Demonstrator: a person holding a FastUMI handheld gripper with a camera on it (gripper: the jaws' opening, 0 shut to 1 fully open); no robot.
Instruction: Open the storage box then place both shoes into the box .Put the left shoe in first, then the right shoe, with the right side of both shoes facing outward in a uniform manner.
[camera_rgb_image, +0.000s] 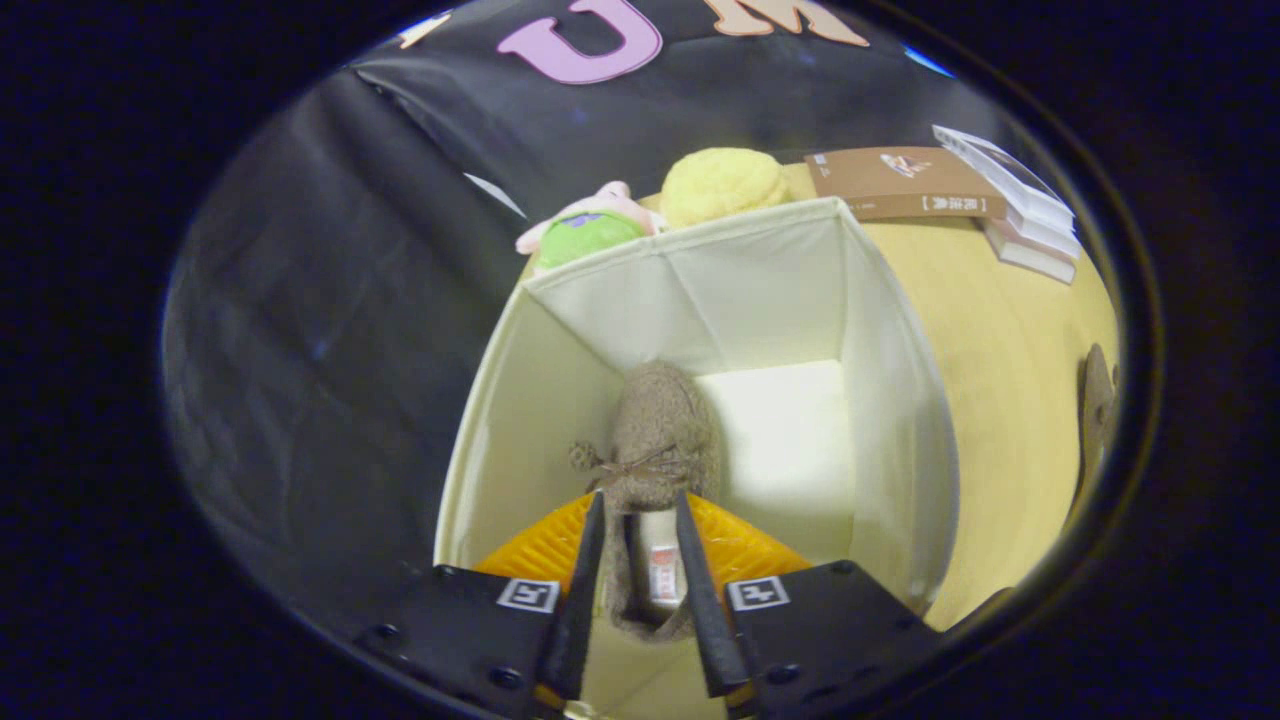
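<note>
Claw (640, 505) inside the open storage box (900, 420). We see its fingers narrowed on the heel collar of a brown fuzzy shoe (660, 430), one at each side and both apparently pressing. The shoe hangs toe-first toward the box floor, hugging the wall left of the claw; we judge this leaves the bare floor right of the claw free for the second shoe. Beyond the box, plush toys (650, 205) sit on the worktop (1000, 330); books (960, 190) lie farther right.
</note>
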